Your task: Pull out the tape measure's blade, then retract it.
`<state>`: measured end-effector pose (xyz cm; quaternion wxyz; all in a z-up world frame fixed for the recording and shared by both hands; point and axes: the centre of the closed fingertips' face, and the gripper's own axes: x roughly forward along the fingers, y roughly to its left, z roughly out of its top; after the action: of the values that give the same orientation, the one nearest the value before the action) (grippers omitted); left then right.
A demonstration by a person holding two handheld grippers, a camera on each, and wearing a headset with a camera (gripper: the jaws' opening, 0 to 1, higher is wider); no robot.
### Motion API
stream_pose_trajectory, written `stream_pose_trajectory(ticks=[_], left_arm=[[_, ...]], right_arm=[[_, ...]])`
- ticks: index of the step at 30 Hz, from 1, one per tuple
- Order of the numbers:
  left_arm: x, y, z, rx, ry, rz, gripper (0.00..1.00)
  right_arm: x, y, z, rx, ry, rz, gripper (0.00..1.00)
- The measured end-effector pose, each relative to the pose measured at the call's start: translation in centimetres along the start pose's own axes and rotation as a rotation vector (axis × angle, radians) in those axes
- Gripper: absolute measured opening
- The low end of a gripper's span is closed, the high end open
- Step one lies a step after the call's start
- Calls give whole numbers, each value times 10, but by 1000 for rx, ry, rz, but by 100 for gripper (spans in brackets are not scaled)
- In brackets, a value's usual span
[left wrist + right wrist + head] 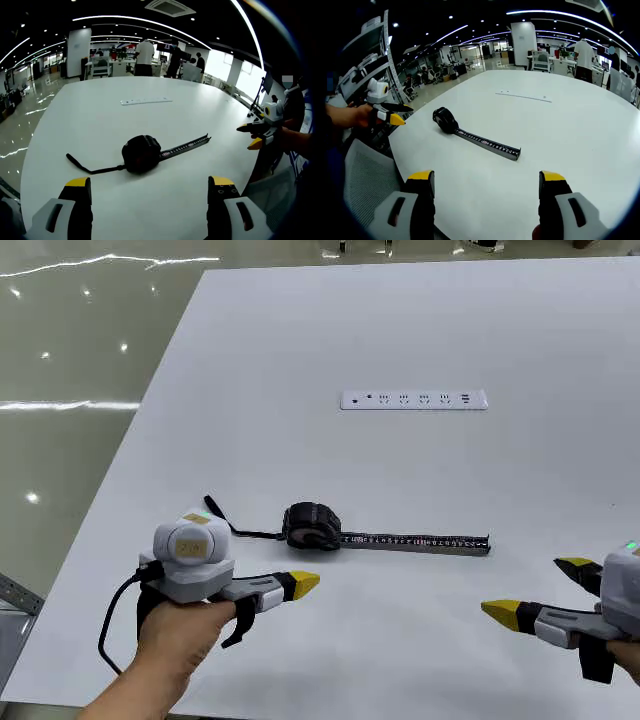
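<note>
We count one tape measure (312,526), with one blade (415,542) drawn out and one strap (225,520). We count one power strip (414,400) and one table (400,320). We count two grippers, one left gripper (300,585) and one right gripper (538,588), each with two jaws.

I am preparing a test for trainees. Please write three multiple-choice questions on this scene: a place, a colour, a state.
1. Relative to the tape measure, the power strip lies:
A) farther from the person
B) on it
C) nearer the person

2. Tips of the left hand-held gripper are:
A) red
B) yellow
C) green

3. The blade is:
A) fully inside the case
B) clamped in a gripper
C) drawn out on the table

1 A: it lies beyond the tape in the head view.
2 B: both tips are yellow.
3 C: it lies extended, unheld.
</note>
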<state>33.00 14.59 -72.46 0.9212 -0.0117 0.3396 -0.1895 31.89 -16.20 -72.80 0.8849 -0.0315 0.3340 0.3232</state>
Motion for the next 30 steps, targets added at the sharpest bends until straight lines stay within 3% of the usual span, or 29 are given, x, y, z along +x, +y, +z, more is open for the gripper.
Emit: stream_pose_trajectory(ticks=[5,15,24,30], left_arm=[[-17,-2,-5,-6,-23,24,100],[-49,1,-11,-31,-49,61,100],[-65,-7,-18,-30,-46,59,100],[-71,-2,-17,-39,-50,71,100]], right_arm=[[-17,8,-1,17,-5,-22,90],[-44,20,-3,39,-12,-36,100],[-56,27,-1,49,-17,-41,100],[-61,23,4,49,-28,-51,100]])
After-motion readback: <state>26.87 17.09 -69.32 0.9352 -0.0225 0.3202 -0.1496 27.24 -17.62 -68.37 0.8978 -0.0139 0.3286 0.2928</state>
